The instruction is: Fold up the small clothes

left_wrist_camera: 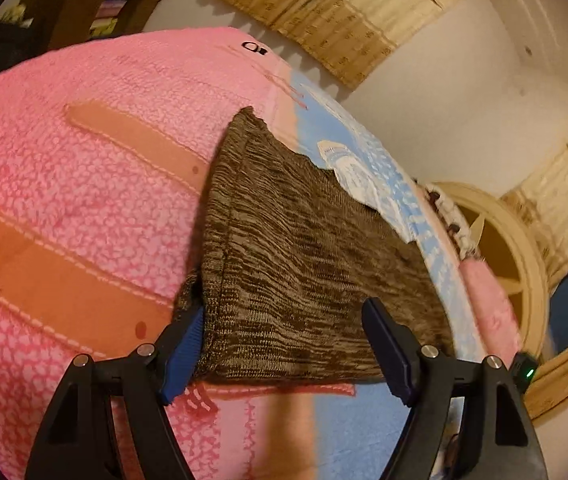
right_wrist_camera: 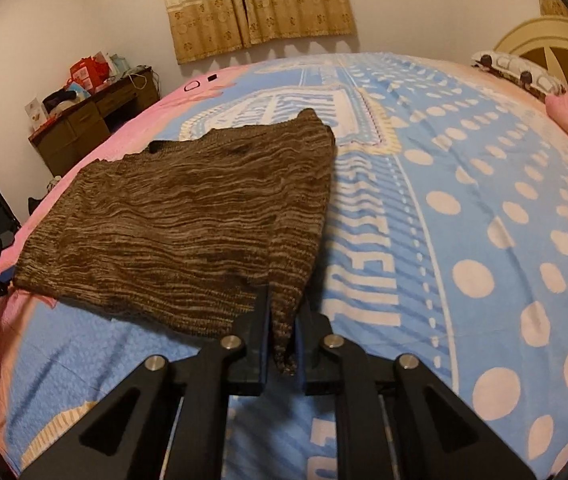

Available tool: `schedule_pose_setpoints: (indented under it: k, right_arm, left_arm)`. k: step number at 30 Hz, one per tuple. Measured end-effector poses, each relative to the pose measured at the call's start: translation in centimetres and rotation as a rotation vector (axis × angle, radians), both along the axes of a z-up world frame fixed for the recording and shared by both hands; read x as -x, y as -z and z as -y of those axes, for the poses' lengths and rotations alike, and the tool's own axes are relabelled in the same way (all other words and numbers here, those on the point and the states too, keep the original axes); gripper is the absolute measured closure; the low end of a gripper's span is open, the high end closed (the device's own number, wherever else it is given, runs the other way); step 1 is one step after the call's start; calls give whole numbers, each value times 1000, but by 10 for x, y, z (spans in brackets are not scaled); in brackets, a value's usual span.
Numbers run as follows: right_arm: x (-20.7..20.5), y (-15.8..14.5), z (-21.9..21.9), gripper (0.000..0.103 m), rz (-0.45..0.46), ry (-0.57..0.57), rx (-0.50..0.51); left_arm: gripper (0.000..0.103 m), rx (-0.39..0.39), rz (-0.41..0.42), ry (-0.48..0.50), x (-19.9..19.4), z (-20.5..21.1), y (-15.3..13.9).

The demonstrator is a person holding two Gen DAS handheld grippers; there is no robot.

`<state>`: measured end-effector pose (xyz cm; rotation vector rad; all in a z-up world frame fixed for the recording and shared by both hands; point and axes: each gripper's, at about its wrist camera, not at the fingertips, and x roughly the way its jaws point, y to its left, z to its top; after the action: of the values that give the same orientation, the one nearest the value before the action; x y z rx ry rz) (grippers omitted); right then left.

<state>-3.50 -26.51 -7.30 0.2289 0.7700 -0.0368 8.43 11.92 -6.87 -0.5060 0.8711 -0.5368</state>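
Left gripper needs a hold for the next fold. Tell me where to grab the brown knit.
Likely the near left corner of the brown knit, approached from its near hem: that edge lies flat between the open left gripper fingers, opposite the corner the right gripper pinches.

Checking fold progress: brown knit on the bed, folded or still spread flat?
Partly folded. The brown knit lies flat on the blanket, its right side doubled over; the right claw pinches that corner.
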Motion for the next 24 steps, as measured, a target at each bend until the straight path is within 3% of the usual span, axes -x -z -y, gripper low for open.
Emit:
schedule_pose_setpoints:
  k: [2,4,6,7,11,14,17,20,24]
  right_arm:
    - [-2,2,-1,81,-3,-8,-11]
    - [-3,1,-3,76,1,-16,-8]
    - [-4,1,-7,81,-11,-15,29]
    - [-6,0,-9,90,-21,-8,55]
    - [-4,-11,1,93,-16,-14,-10]
    - [5,-24,15,93,5,-9,-63]
    - [11,-21,22,93,-17,-1,-59]
    - [11,3,19,93,-75,2,-35]
    - [16,-2,14,92,-66,-13,27]
  left_arm:
    - [45,-63,16,-3,2,4,1]
    - [94,-113,7,-24,2,5,4]
    - [95,-84,-31,-23,-2,0,8]
    - [96,-75,-30,-17,-1,0,8]
    - [96,-142,6,20,5,0,-3]
    - [97,-115,-10,12,6,-16,-8]
    - [98,-191,-2,4,9,-22,-11]
    - [98,-254,-35,28,7,-15,3]
    - [97,-312,18,35,9,-7,-11]
